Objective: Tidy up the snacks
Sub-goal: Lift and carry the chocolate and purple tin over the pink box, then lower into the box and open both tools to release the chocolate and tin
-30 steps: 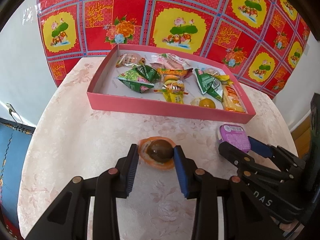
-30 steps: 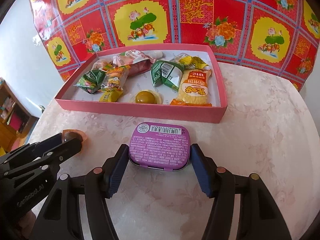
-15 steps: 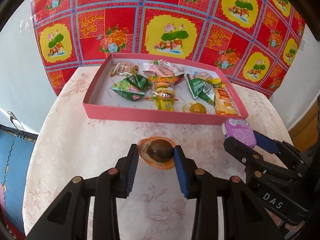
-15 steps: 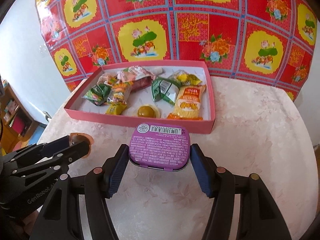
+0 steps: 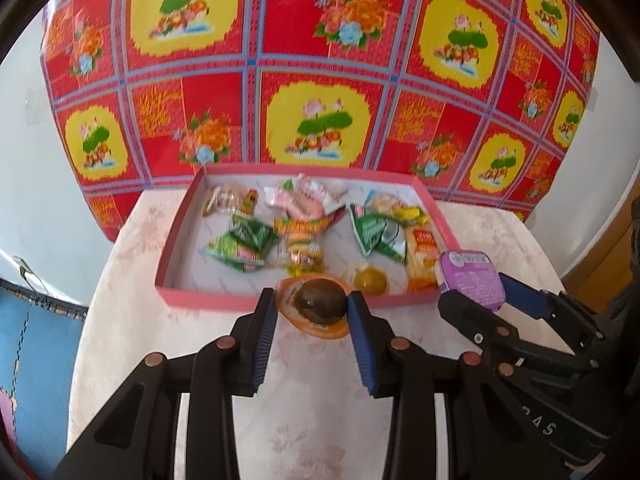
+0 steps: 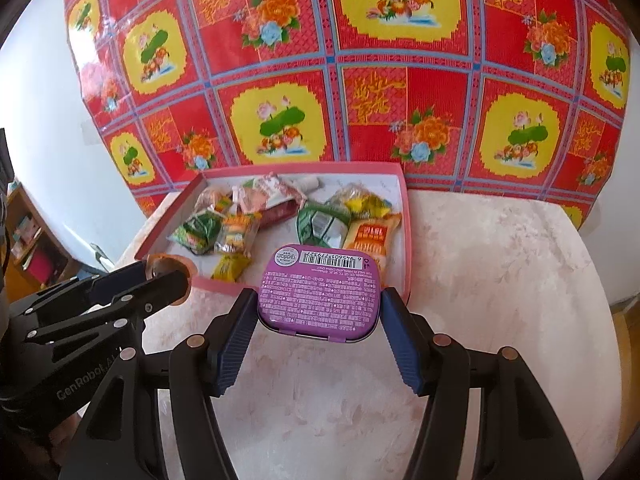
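Note:
My left gripper [image 5: 314, 308] is shut on an orange cup with a dark brown snack [image 5: 318, 303], held above the table in front of the pink box [image 5: 208, 300]. My right gripper [image 6: 318, 312] is shut on a purple tin [image 6: 320, 292] with a barcode label, also lifted clear of the table. In the left wrist view the purple tin [image 5: 472, 278] shows at the right, near the box's right corner. In the right wrist view the orange cup [image 6: 168, 266] shows at the left, between the left gripper's fingers. The pink box [image 6: 408, 240] holds several wrapped snacks.
A round table with a pale floral cloth [image 6: 500, 300] carries the box at its far side. Behind stands a red and yellow patterned sheet [image 5: 320, 80] against the wall. A blue object [image 5: 36, 360] lies left of the table, and shelves [image 6: 28, 240] stand far left.
Both grippers have risen with their snacks and come closer to the box. The cup and the tin now overlap the box's near wall in the views.

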